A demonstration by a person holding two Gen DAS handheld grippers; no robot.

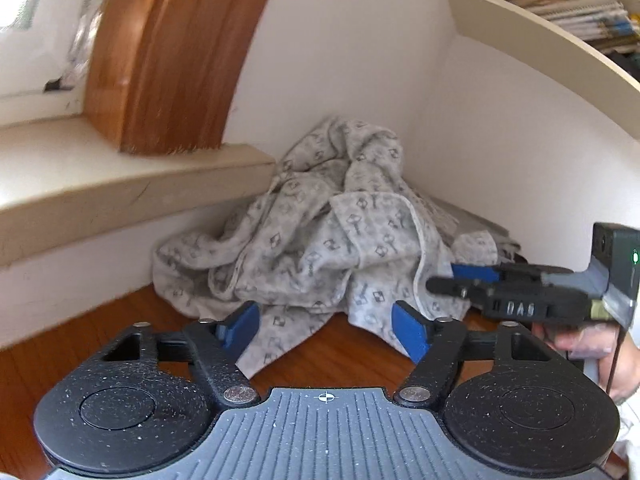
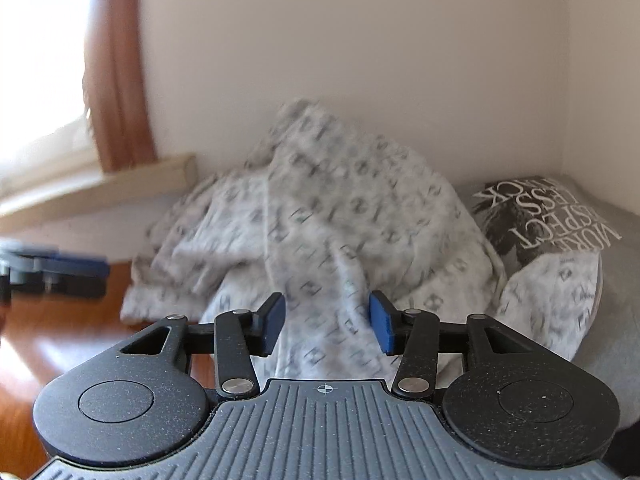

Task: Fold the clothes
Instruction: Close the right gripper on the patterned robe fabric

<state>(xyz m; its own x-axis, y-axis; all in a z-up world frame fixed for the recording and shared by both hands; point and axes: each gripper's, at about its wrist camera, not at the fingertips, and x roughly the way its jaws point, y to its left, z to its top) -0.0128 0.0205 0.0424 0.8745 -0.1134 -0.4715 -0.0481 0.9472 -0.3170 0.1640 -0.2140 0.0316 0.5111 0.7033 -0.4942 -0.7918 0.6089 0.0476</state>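
Crumpled patterned garment [image 1: 320, 236], pale grey with a small dark print, sits heaped in the corner of a wooden floor [image 1: 80, 352], bunched up against the white wall [image 1: 340, 60] behind it. It looks like soft, light cloth that will sag and slide rather than hold a shape, so it is best taken by a hem or corner. A piped edge [image 1: 416, 248] runs down the garment's right side and would make a firm place to pinch.

Just in front of the garment, the left gripper [image 1: 326, 330] hangs with its blue pads apart; a loose flap of cloth lies between and below them, and no pad presses on it. At the garment's right edge, the right gripper [image 2: 326, 322] has cloth running between its half-parted pads. That view is blurred, so I cannot tell whether the pads are pinching the cloth or only straddling it. A hand [image 1: 588, 344] holds this gripper's handle.

The polished floor should let the cloth slip easily when pulled. Right of the garment lies a dark printed item with white lettering [image 2: 548, 216] on something grey. Left of the garment runs a pale ledge [image 1: 120, 184] with a wooden frame [image 1: 168, 60] on it. Above and to its right, a shelf [image 1: 540, 36] carries stacked papers.
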